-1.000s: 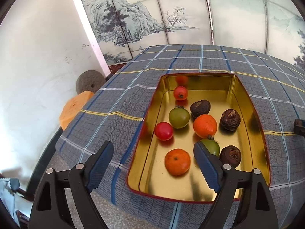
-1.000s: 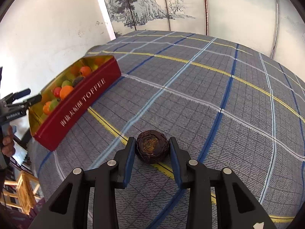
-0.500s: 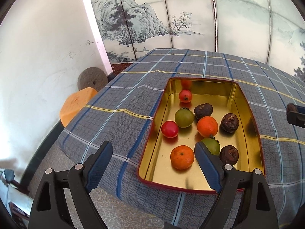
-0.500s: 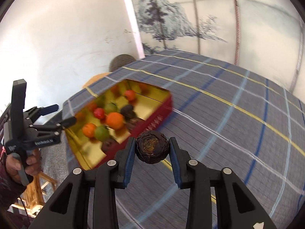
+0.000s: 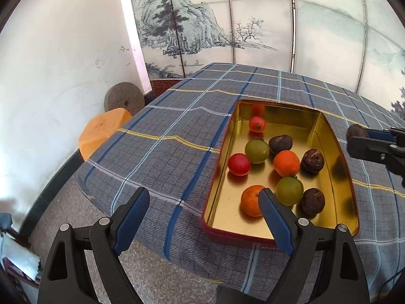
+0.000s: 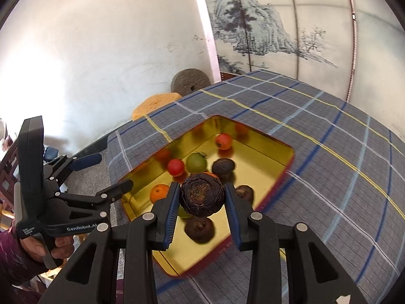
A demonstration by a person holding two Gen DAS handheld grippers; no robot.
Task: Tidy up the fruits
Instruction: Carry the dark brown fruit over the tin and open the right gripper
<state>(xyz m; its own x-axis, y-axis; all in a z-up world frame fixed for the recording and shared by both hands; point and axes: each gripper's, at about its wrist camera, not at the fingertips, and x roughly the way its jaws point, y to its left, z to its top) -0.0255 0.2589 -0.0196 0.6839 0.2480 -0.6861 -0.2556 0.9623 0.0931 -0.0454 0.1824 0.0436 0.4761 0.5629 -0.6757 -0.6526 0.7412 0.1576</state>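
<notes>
Fruit, dark and wrinkled (image 6: 202,194), sits clamped between the pads of the right gripper (image 6: 201,204), held in the air above the near end of the gold tin (image 6: 255,174). Beyond it, red, green, orange and brown fruits lie loose on the tin's floor. The left gripper (image 5: 202,217) hangs at the tin's near corner, jaws wide apart and holding nothing. Farther off, the checked tablecloth (image 5: 177,136) runs to a painted screen (image 5: 227,25).

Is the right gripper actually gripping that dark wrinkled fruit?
Touching. The right wrist view shows the right gripper with both blue pads pressed against the sides of the dark wrinkled fruit, held in the air above the gold tin.
</notes>
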